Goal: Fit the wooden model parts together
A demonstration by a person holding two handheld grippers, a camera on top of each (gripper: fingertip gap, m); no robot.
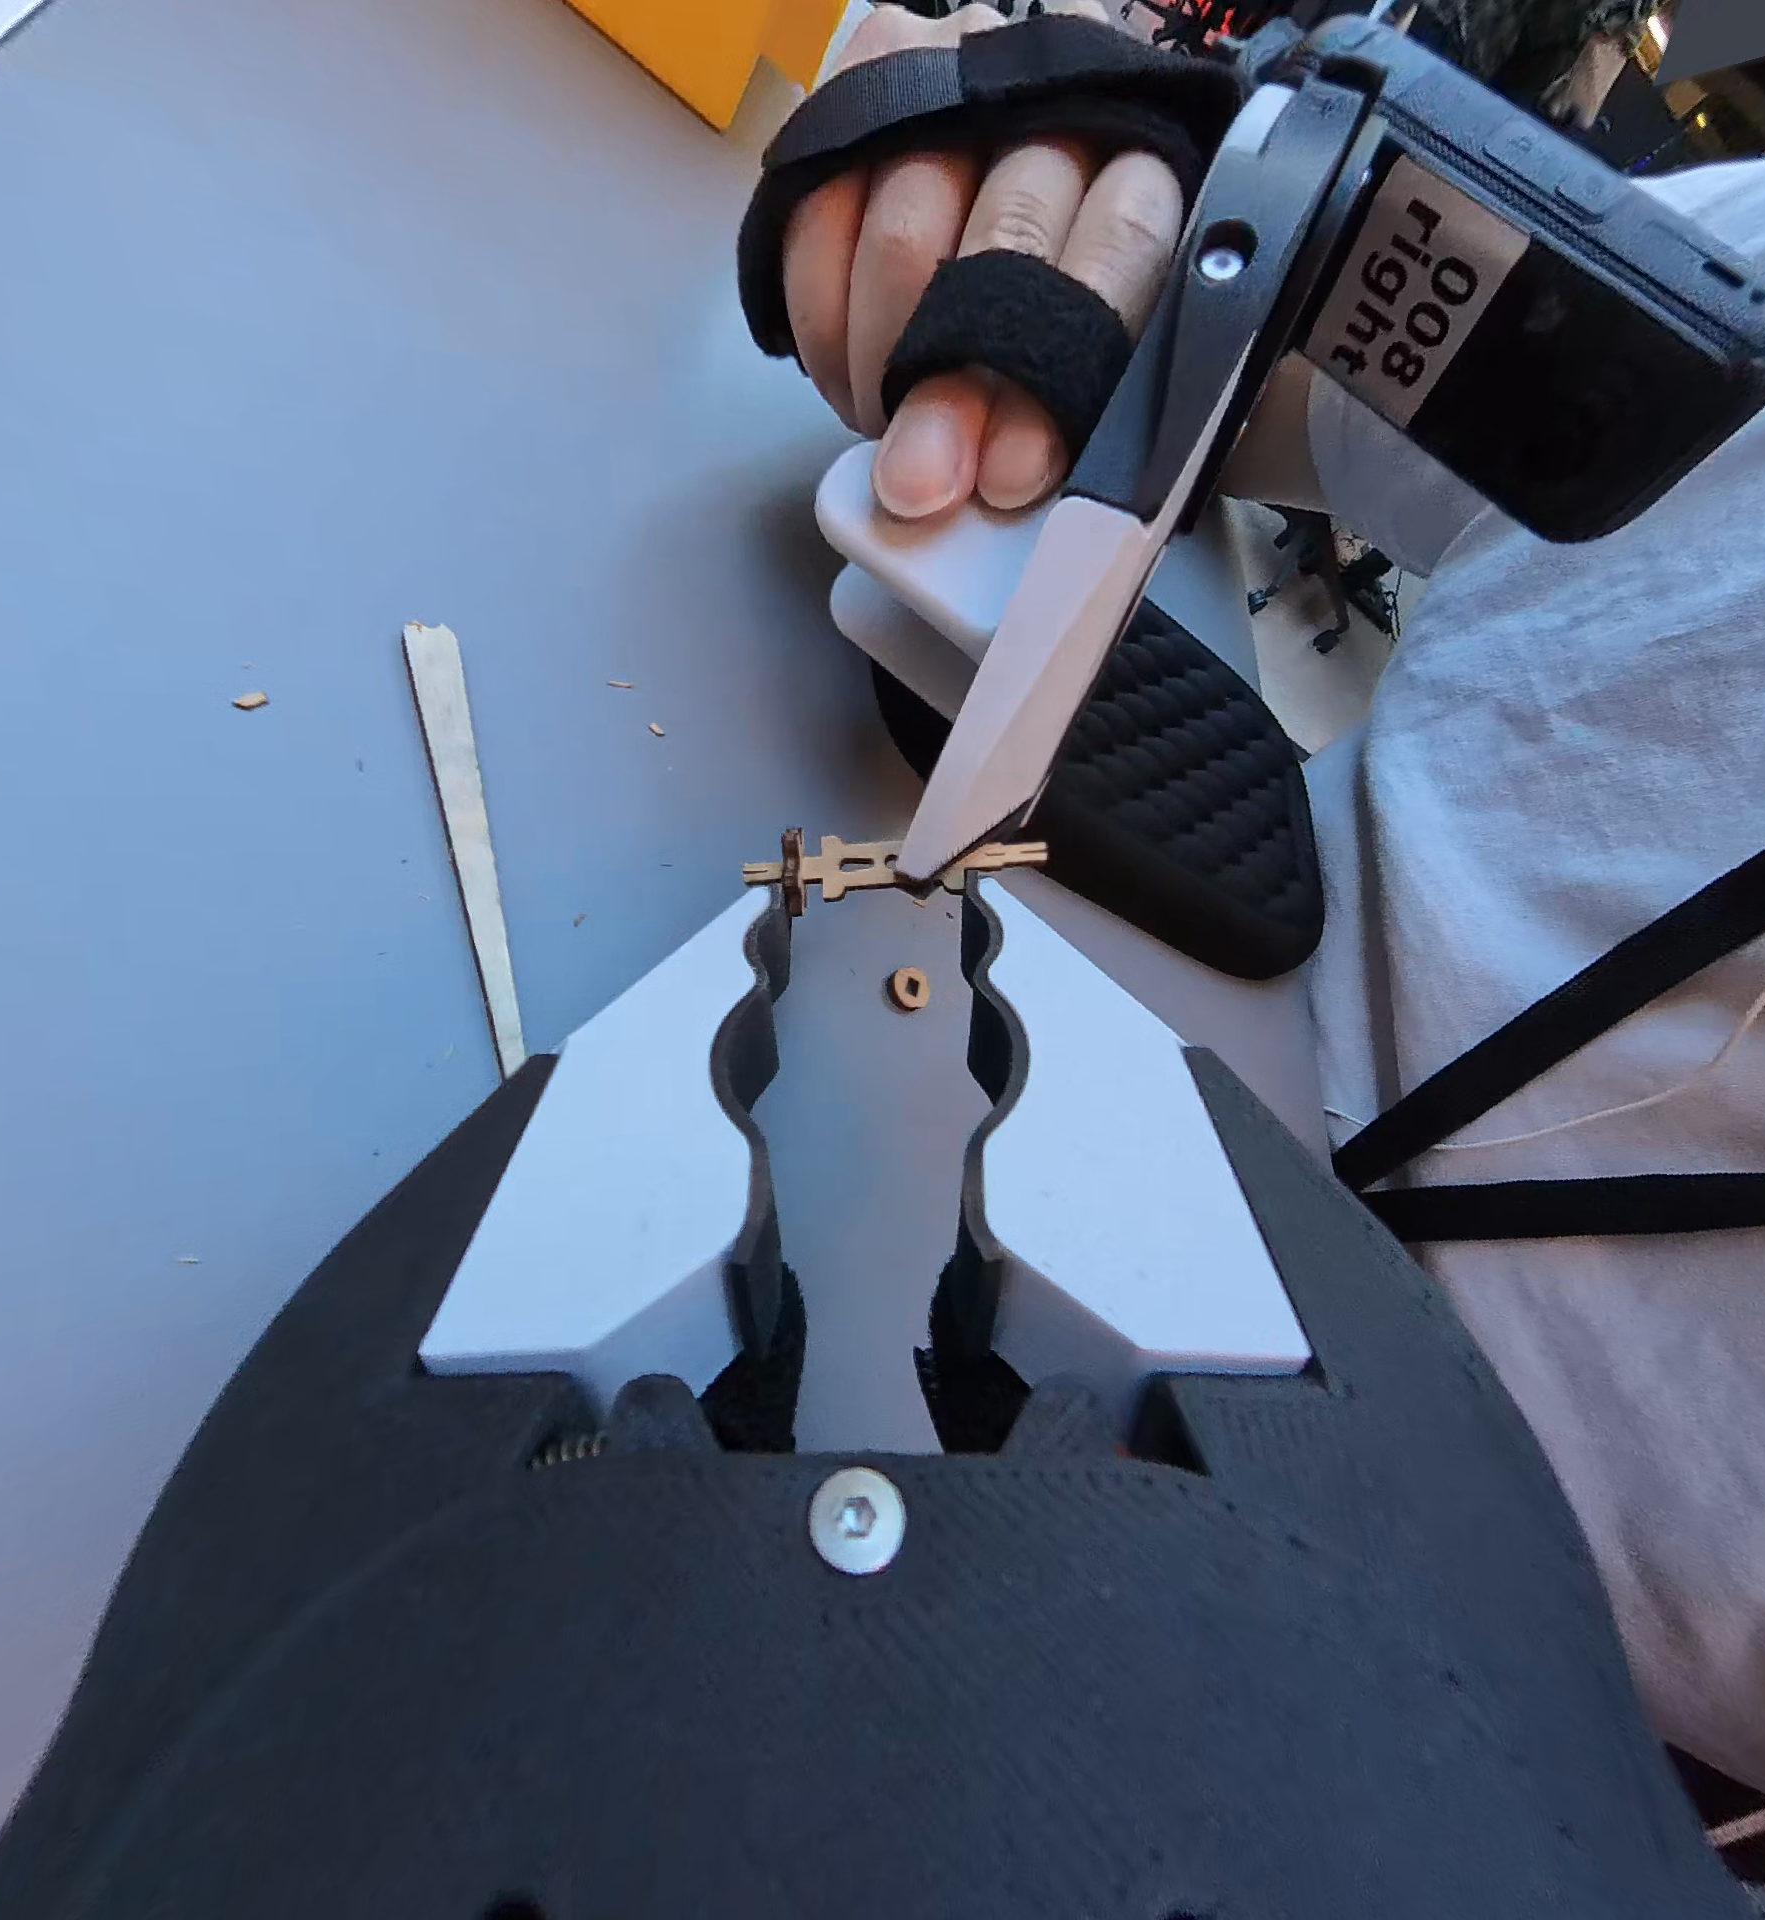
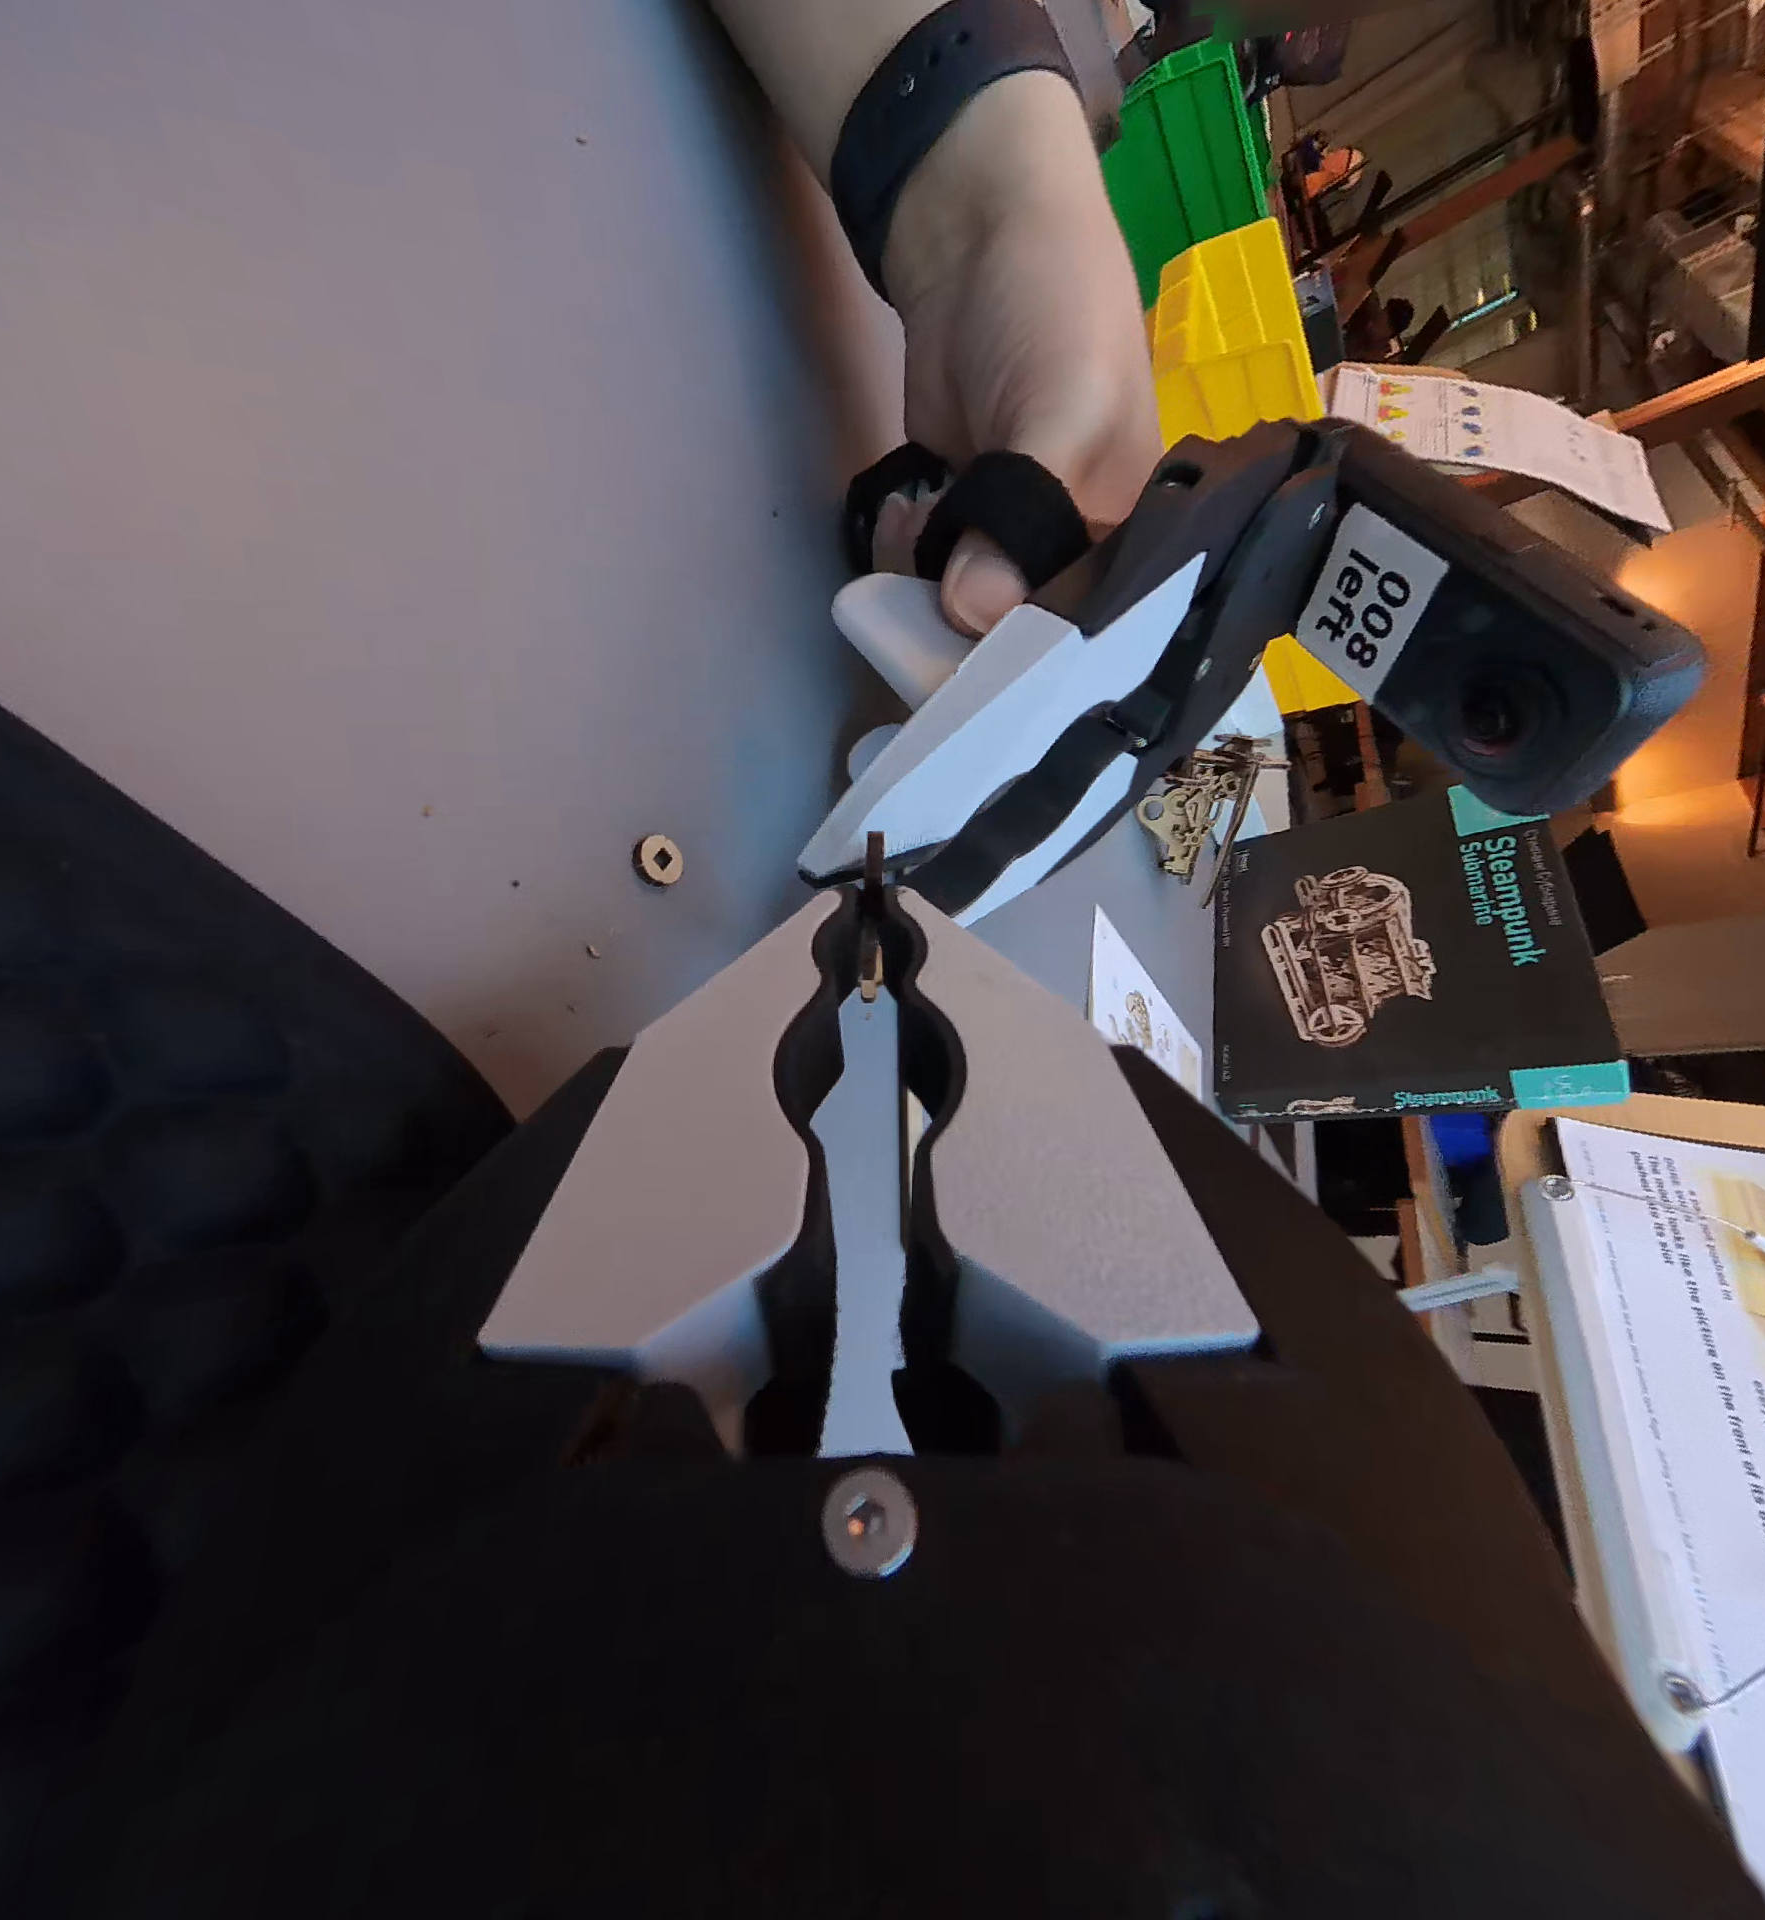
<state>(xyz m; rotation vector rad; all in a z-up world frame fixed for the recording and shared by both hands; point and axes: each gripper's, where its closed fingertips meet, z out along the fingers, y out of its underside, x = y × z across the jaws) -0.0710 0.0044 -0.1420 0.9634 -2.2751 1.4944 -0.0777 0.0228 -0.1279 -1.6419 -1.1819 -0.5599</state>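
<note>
A thin wooden axle (image 1: 847,871) with a small disc (image 1: 793,883) on it is held off the grey table (image 1: 234,416). It spans my left gripper's (image 1: 876,899) fingertips, the disc against one pad and a shoulder against the other. My right gripper (image 1: 922,881) comes in from the upper right and pinches the axle's flat middle. In the right wrist view my right gripper (image 2: 870,925) is shut on the axle (image 2: 867,977), seen edge-on, and a left finger (image 2: 961,748) reaches in from the right. A loose wooden washer (image 1: 909,987) lies on the table below; it also shows in the right wrist view (image 2: 658,860).
A wooden strip (image 1: 462,831) and small chips lie on the table at left. A black textured pad (image 1: 1169,790) sits at the near edge. A black kit box (image 2: 1397,956), a part-built wooden model (image 2: 1195,805), instruction sheets (image 2: 1709,1403) and yellow and green bins (image 2: 1231,322) stand at right. My left and right fingertips are right by each other.
</note>
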